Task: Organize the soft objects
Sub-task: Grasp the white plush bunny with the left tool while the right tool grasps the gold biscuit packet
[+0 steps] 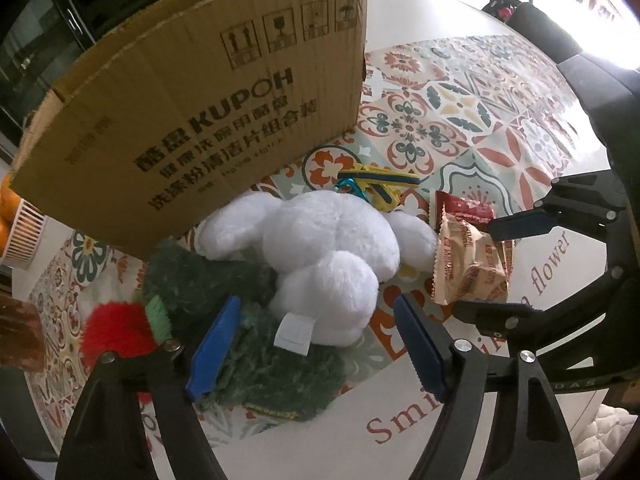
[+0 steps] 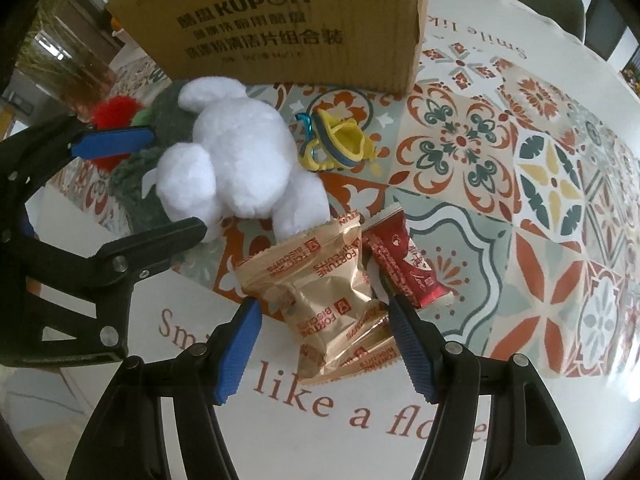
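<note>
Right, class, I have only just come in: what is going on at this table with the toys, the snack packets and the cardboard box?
A person holds a gripper in each hand above a patterned tablecloth. The left gripper hangs open over the white plush toy and the dark green plush toy, gripping nothing. The right gripper straddles the beige biscuit packet, beside a red snack packet; whether its pads press it is unclear. The brown cardboard box stands behind them.

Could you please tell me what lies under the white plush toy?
A dark green plush lies partly under the white plush, beside a red fuzzy toy. Anything else beneath it is covered.
</note>
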Action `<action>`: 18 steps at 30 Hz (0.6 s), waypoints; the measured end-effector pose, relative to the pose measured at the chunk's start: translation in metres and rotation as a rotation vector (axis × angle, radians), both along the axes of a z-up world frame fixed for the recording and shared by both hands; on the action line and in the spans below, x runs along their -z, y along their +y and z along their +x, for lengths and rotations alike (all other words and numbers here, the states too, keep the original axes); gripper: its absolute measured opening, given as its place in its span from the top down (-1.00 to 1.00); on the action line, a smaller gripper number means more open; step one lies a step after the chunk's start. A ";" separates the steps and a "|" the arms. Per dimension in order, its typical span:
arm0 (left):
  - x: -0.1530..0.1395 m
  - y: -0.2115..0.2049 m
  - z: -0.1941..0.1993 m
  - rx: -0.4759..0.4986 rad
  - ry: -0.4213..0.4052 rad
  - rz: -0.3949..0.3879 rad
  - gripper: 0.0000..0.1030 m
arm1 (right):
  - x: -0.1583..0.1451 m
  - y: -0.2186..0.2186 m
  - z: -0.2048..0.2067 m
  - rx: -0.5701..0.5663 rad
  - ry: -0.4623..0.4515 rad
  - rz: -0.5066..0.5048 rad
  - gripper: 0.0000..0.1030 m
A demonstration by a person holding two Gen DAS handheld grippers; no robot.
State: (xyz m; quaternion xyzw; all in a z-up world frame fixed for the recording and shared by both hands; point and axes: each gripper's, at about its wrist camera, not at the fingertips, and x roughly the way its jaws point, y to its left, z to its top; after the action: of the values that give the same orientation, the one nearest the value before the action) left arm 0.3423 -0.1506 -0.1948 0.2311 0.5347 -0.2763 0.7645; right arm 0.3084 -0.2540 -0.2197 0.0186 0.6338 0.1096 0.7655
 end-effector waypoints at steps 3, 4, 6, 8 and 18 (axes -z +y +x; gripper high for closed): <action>0.005 -0.001 0.004 -0.009 0.013 -0.010 -0.43 | 0.005 0.003 0.005 0.006 0.000 0.010 -0.31; 0.006 -0.001 0.006 -0.016 0.019 -0.015 -0.40 | 0.007 0.003 0.006 0.011 0.002 0.015 -0.31; 0.008 -0.001 0.008 -0.027 0.033 -0.030 -0.35 | 0.010 0.003 0.007 0.018 0.007 0.024 -0.29; 0.009 -0.001 0.010 -0.036 0.040 -0.039 -0.24 | 0.010 0.004 0.010 0.028 0.004 0.027 -0.28; 0.011 0.008 0.005 -0.075 0.068 -0.097 0.10 | 0.002 -0.008 0.003 0.093 -0.060 0.035 -0.07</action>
State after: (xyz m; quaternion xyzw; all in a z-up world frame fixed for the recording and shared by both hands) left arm 0.3472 -0.1426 -0.2053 0.1641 0.5548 -0.2806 0.7658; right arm 0.3113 -0.2622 -0.2221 0.0580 0.6071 0.0857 0.7878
